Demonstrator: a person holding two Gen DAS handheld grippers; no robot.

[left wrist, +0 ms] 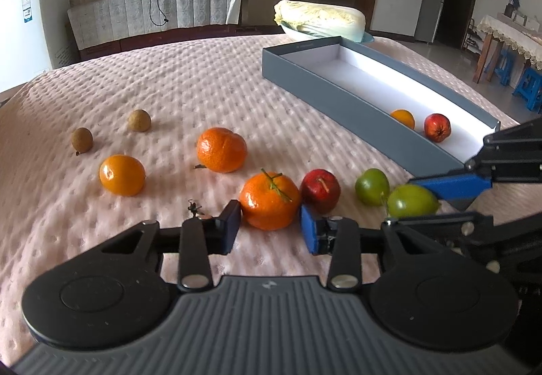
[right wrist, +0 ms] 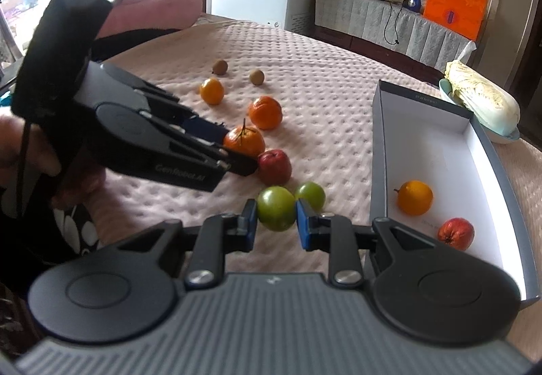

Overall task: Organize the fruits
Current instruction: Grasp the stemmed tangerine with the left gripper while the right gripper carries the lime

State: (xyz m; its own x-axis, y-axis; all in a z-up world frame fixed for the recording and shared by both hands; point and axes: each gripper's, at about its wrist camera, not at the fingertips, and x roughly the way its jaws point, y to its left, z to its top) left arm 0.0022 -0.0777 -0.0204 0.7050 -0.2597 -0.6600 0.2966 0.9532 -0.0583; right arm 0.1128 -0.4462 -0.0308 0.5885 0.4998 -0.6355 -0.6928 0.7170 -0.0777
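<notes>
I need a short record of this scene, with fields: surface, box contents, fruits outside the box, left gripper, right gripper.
surface: pink quilted cover
box contents: grey box holds one orange fruit and one red fruit
fruits outside the box: ten, counting the two between the jaws
left gripper: left gripper pads at both sides of a stemmed mandarin; firm grip unclear
right gripper: right gripper shut on a green fruit

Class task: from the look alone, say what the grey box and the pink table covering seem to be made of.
Grey box: probably cardboard with a matt finish, given its thin, stiff walls and plain white inside.
Pink table covering: soft quilted or knitted fabric, judging by the regular dimpled bumps; the fibre can't be told.
</notes>
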